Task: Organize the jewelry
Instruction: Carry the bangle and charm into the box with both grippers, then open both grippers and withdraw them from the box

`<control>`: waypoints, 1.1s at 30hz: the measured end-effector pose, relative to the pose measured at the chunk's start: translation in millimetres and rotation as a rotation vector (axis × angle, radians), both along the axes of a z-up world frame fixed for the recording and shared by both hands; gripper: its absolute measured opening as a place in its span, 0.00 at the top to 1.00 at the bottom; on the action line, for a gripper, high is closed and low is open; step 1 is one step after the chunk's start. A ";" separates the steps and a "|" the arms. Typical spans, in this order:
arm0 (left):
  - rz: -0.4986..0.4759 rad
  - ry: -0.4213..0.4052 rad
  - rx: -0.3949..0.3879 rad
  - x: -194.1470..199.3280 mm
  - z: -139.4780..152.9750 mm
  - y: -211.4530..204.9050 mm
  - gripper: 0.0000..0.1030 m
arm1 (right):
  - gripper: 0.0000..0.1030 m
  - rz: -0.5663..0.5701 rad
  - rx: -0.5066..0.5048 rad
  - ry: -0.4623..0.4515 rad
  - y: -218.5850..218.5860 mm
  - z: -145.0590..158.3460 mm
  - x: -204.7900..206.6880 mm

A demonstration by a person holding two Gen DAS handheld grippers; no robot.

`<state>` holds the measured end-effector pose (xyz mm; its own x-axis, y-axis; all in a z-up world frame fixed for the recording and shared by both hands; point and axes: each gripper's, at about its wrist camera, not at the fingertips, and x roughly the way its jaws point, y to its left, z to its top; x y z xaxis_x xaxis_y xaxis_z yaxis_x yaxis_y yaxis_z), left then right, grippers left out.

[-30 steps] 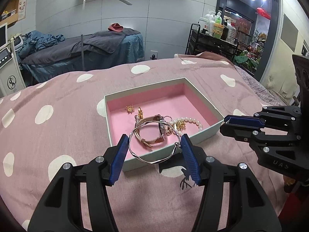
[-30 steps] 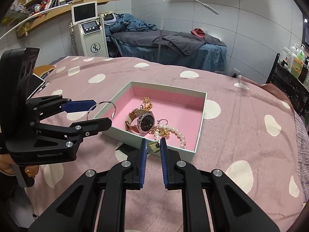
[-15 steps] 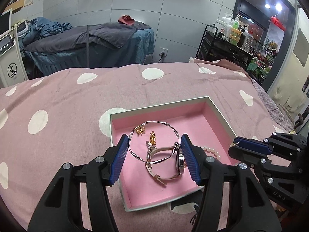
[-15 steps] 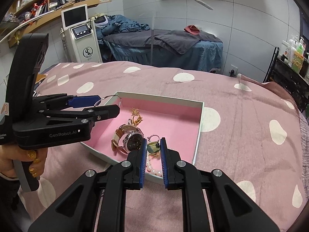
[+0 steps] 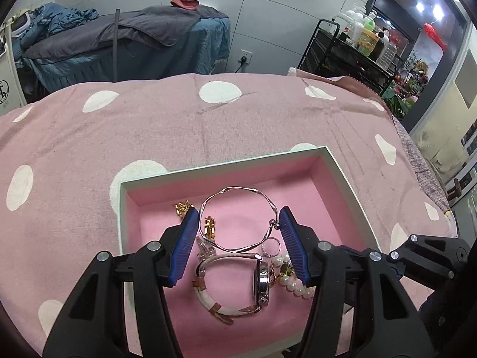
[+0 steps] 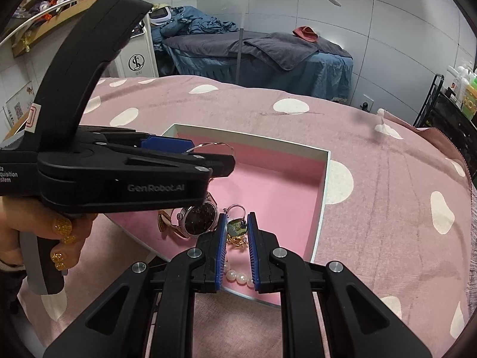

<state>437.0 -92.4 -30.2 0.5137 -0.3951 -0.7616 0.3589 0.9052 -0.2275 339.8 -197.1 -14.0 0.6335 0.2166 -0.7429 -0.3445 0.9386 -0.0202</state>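
An open box (image 5: 226, 165) with a pink lining lies on the spotted pink bedspread. My left gripper (image 5: 238, 211) hangs over it, shut on a twisted silver bangle (image 5: 244, 190) that spans both blue pads. Below it in the box lie a watch (image 5: 262, 280), a pearl bracelet (image 5: 293, 288), a small ring (image 5: 274, 246) and gold earrings (image 5: 209, 225). In the right wrist view, my right gripper (image 6: 237, 217) is shut on a small green and gold charm (image 6: 237, 228) above the box's near side. There the left gripper (image 6: 210, 153) crosses from the left, hiding most of the bangle (image 6: 220, 144).
A person's hand (image 6: 59, 238) grips the left gripper's handle. The pink bedspread (image 5: 149, 125) stretches all around the box. Behind it stand a blue treatment bed (image 5: 134, 38), a white machine (image 6: 137, 59) and a black trolley with bottles (image 5: 357, 47) at the right.
Both grippers have moved forward and slightly down, from the box's near edge to over its inside. The bangle and the charm travelled with them, still held.
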 end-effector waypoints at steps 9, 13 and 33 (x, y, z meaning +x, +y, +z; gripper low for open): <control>-0.026 0.008 0.030 10.1 -9.9 -15.7 0.45 | 0.87 -0.015 0.011 0.029 -1.9 -8.0 6.5; -0.025 0.007 0.042 11.6 -9.6 -19.3 0.45 | 0.87 -0.024 0.013 0.036 -2.7 -10.9 12.4; 0.020 -0.144 0.081 -8.2 16.4 -16.0 0.19 | 0.65 -0.054 0.036 -0.021 -7.6 -10.0 4.1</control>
<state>428.9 -108.4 -13.8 0.6267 -0.3240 -0.7088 0.3646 0.9257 -0.1007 343.9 -204.7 -24.0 0.6603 0.2083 -0.7216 -0.2934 0.9560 0.0076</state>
